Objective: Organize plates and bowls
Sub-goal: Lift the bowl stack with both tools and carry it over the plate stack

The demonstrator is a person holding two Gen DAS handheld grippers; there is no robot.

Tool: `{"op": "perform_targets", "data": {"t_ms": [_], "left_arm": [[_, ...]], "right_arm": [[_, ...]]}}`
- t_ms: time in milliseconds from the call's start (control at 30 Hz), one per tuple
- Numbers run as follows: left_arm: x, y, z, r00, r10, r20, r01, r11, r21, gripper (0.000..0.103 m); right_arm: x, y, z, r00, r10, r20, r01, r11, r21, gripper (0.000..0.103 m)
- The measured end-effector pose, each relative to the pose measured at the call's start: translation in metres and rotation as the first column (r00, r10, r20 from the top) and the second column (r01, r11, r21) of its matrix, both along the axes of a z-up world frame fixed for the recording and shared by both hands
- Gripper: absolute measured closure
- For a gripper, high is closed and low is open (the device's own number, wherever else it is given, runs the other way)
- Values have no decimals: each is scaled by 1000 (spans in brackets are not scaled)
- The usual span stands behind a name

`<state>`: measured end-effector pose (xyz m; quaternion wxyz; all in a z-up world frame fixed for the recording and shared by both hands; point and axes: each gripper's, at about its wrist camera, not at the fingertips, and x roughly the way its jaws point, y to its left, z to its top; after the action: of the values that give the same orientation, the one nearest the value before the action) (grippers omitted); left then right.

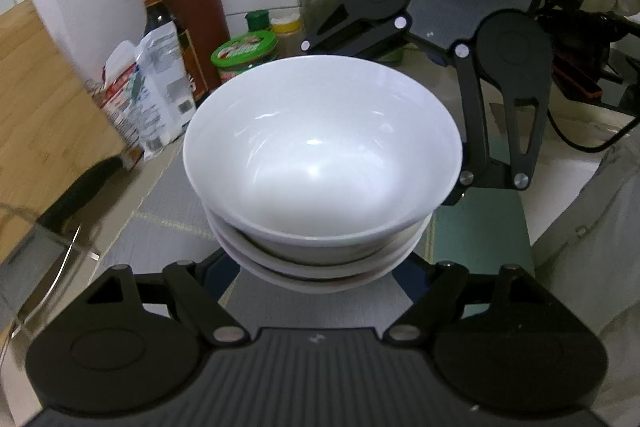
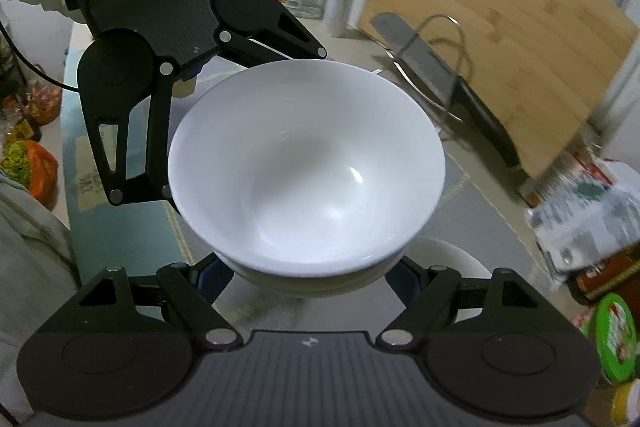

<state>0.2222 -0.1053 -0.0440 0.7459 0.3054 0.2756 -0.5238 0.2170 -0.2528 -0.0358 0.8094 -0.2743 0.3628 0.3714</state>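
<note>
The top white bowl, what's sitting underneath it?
Under the top white bowl more white bowls are nested; the left view shows two rims below it. Their insides and whatever lies under the stack are covered.

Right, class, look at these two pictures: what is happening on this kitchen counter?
A person is handling a nested stack of white bowls with two hand-held grippers. The left gripper meets the stack from one side and the right gripper from the opposite side, fingers down by the lower bowls. The pads are hidden, so the grip itself is unclear. A wooden cutting board and a knife stand beyond.
</note>
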Motion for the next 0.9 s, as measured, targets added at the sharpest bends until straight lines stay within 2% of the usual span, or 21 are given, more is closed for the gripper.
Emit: {"op": "perform_targets", "data": {"t_ms": [500, 900], "left_arm": [[29, -58, -13, 995, -100, -8, 99, 995, -22, 21], [47, -89, -26, 992, -120, -28, 120, 993, -5, 21]], "right_arm": [[8, -54, -4, 993, -118, 0, 118, 992, -48, 18], [20, -84, -17, 986, -161, -41, 159, 986, -48, 18]]}}
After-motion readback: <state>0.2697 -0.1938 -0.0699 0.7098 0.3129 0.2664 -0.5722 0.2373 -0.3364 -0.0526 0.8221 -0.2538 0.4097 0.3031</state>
